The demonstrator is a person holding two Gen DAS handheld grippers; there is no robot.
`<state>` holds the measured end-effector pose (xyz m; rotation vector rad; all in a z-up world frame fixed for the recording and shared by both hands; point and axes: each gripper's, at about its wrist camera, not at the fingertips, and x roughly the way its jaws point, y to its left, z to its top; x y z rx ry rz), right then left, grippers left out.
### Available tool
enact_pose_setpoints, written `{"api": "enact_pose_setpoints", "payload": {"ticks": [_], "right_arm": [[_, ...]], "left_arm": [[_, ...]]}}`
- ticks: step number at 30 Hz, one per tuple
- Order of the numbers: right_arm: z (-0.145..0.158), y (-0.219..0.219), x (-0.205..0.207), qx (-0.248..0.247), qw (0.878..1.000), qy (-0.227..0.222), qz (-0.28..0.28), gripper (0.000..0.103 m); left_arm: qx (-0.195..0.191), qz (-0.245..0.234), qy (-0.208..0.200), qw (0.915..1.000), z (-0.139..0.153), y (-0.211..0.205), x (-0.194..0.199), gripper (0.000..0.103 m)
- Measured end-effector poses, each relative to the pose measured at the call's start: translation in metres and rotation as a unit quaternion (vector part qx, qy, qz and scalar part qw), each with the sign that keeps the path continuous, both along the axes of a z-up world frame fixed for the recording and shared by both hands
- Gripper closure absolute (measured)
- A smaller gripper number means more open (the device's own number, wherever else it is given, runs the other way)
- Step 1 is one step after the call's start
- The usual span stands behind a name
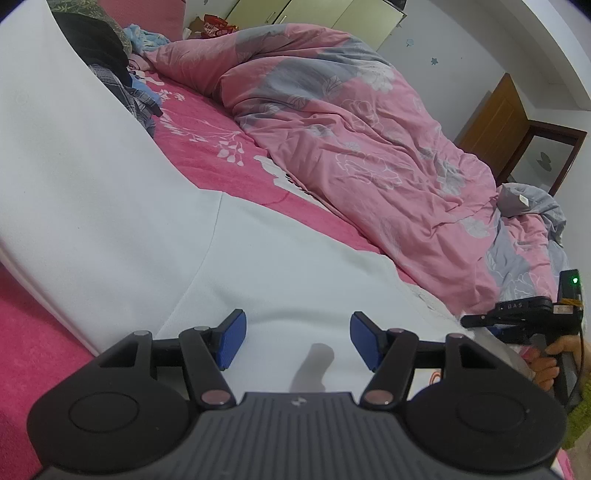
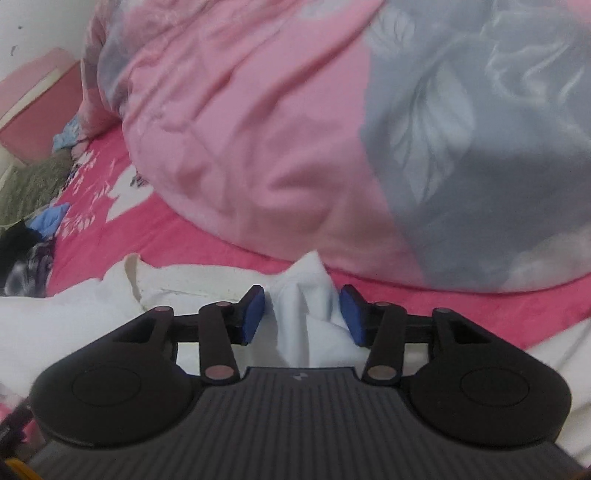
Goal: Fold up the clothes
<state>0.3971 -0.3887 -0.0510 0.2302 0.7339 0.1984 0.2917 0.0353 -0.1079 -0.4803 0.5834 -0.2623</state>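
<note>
My right gripper (image 2: 302, 314) straddles a bunched peak of the white garment (image 2: 306, 295) on the pink bedsheet (image 2: 192, 236), jaws apart, left gripper (image 1: 297, 339) wide above it; soft, floppy cloth, I'd pinch an edge.

garment (image 1: 122, 206) on bed sheet (image 1: 207, 147) | quilt (image 1: 332, 122) behind – clothes pile (image 1: 110, 66) far left

garment (image 1: 122, 206): white | sheet (image 1: 207, 147): hot pink, white flowers | duvet (image 1: 332, 122): pale pink and grey, white outlined flowers | left tool (image 1: 297, 341): black, blue pads | door (image 1: 495, 122): brown wood | wardrobe (image 1: 332, 18): pale yellow-green
</note>
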Motion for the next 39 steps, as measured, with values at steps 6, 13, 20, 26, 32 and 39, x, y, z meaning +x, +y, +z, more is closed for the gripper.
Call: {"api": "enact_pose_setpoints", "payload": {"ticks": [6,13,20,26,32,39], "right_arm": [[-0.003,-0.001,0.006,0.007,1.000,-0.020,0.017,0.097],[-0.011,-0.011,0.003,0.001,0.997,-0.080,-0.004,0.097],[-0.028,-0.026,0.022,0.008,0.997,-0.036,-0.065,0.073],[0.009,-0.046,-0.019,0.017,0.994,-0.082,-0.074,0.074],[0.009,-0.022,-0.037,-0.109,0.993,-0.036,-0.007,0.082],[-0.013,-0.050,-0.027,-0.063,0.997,0.029,-0.041,0.062]], "left_arm": [[-0.001,0.000,0.000,1.0000,0.000,0.001,0.000,0.039],[0.000,0.000,0.000,1.0000,0.000,0.000,0.000,0.039],[-0.001,0.000,0.000,1.0000,0.000,0.000,0.000,0.039],[-0.001,0.000,0.000,1.0000,0.000,0.001,0.000,0.039],[-0.001,-0.001,0.000,1.0000,-0.001,0.001,0.000,0.039],[-0.001,-0.001,0.000,1.0000,-0.001,0.001,0.000,0.039]]}}
